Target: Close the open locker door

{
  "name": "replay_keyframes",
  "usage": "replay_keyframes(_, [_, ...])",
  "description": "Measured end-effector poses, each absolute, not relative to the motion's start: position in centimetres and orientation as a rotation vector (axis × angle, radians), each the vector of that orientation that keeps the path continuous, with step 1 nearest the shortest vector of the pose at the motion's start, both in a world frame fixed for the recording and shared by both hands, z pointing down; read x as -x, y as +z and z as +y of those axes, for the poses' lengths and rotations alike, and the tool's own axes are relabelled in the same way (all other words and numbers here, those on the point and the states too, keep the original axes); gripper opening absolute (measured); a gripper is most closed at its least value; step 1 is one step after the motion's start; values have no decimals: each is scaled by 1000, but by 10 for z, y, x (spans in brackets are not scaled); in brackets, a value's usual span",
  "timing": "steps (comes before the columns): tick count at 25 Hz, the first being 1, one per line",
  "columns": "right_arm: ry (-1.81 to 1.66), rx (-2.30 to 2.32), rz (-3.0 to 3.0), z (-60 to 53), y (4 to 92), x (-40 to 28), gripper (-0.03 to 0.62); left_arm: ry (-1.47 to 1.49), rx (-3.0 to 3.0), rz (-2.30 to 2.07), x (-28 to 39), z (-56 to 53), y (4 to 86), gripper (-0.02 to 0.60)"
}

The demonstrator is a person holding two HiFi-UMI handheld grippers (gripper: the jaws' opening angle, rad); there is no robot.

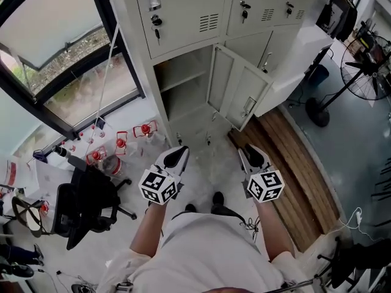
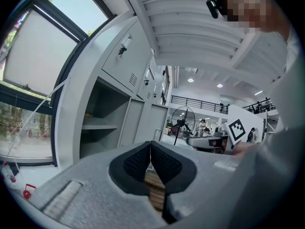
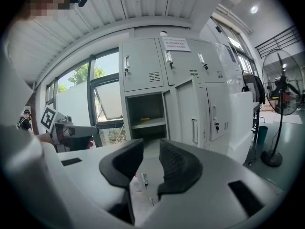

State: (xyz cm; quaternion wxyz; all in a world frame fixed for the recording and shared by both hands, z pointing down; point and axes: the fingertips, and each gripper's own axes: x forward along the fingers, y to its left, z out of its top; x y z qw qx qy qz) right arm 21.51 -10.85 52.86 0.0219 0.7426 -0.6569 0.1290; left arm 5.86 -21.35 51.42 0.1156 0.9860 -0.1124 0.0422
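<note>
The grey locker bank (image 1: pixel 183 11) stands ahead of me. Its lower left compartment (image 1: pixel 183 84) is open, with one shelf inside. The compartment's door (image 1: pixel 244 93) swings out to the right, handle toward me. My left gripper (image 1: pixel 174 159) and right gripper (image 1: pixel 253 157) hang side by side over the floor, short of the lockers and touching nothing. In the left gripper view the left gripper (image 2: pixel 150 144) has its jaws pressed together and empty. The right gripper (image 3: pixel 151 144) shows a clear gap with nothing in it, facing the open compartment (image 3: pixel 145 111) and the door (image 3: pixel 190 116).
A black office chair (image 1: pixel 85 203) stands at the left. Red-capped bottles (image 1: pixel 119 142) sit on the floor by the window (image 1: pixel 55 54). A wooden floor strip (image 1: pixel 293 163) runs along the right, and a floor fan (image 1: pixel 360 72) stands beyond it.
</note>
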Motion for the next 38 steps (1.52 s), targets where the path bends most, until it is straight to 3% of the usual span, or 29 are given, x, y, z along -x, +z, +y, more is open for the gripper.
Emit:
replay_keyframes(23, [397,-2253,-2088,-162,536,-356,92,102,-2851,-586,-124,-218,515,15])
replay_keyframes(38, [424,-2181,-2160,-197,550,-395,124,127,-2791,-761,-132,-218,527,15])
